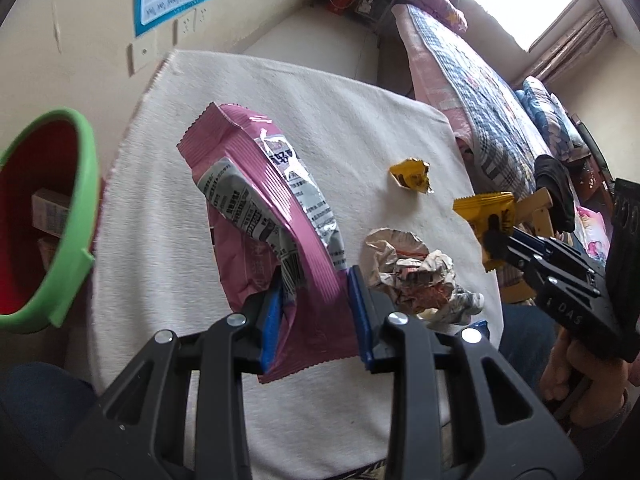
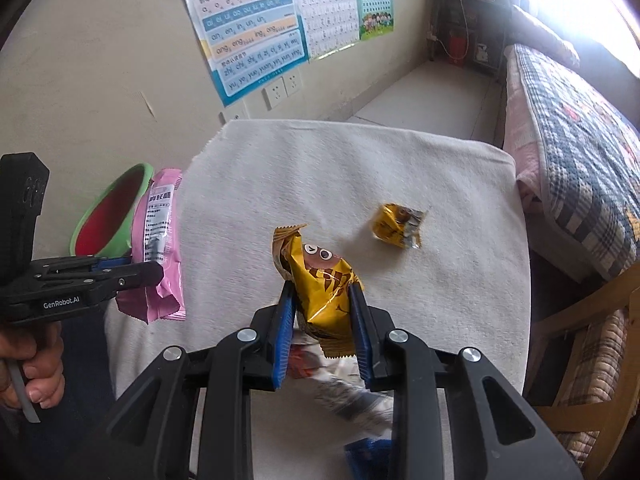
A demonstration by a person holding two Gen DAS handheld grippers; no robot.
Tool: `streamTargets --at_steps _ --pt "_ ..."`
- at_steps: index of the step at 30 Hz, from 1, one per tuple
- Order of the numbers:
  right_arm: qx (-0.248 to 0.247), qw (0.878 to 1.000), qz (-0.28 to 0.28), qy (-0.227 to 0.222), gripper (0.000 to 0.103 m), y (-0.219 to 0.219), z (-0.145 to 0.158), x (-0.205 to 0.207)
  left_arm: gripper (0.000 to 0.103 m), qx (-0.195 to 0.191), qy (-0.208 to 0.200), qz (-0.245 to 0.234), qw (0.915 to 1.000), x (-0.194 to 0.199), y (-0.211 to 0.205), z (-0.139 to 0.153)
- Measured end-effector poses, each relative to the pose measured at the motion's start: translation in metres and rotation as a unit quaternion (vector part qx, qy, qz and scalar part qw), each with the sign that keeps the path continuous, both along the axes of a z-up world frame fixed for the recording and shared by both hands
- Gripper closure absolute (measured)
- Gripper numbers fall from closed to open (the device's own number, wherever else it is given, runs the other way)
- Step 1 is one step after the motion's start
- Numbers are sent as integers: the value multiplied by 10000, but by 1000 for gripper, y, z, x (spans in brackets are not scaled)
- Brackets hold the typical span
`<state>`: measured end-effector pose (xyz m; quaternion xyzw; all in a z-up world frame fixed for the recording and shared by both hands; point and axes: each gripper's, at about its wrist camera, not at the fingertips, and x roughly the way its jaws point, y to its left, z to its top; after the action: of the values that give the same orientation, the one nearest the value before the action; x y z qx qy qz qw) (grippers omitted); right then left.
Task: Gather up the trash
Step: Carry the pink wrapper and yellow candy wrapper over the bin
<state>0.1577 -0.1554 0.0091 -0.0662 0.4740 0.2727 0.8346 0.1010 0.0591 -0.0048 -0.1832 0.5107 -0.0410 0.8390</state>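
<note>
My left gripper [image 1: 316, 292] is shut on a pink snack wrapper [image 1: 276, 208], held above the white-clothed table [image 1: 340, 120]; the same pink wrapper [image 2: 160, 248] shows at the left of the right wrist view, near the green bin [image 2: 116, 208]. My right gripper [image 2: 322, 304] is shut on a yellow snack wrapper [image 2: 320, 280], lifted over the table; that yellow wrapper [image 1: 490, 220] also hangs at the right of the left wrist view. A small torn yellow wrapper [image 1: 412, 174] [image 2: 398, 226] and a crumpled paper wad [image 1: 420, 280] lie on the cloth.
The green bin with a red inside [image 1: 48, 216] stands at the table's left, with a small box in it. A bed with a plaid quilt [image 2: 580, 152] lies to the right. A wooden chair [image 2: 580, 360] stands at the near right. Posters [image 2: 248, 28] hang on the wall.
</note>
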Motion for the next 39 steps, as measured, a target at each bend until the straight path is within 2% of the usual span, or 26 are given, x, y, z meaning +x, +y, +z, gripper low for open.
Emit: streamTargets --at_steps 6,14,29,39 --pt "36 9998 136 -141 77 29 15 -10 73 35 -169 233 9996 -16 27 14" --pt "150 9982 539 -219 77 90 28 -16 73 84 -282 583 9979 -37 72 22" --pt "306 9887 1451 -225 77 204 38 -28 73 79 -345 1445 9889 -73 170 25" --pt "360 9830 1789 -205 76 256 35 -35 73 21 -420 1738 9839 -89 208 26"
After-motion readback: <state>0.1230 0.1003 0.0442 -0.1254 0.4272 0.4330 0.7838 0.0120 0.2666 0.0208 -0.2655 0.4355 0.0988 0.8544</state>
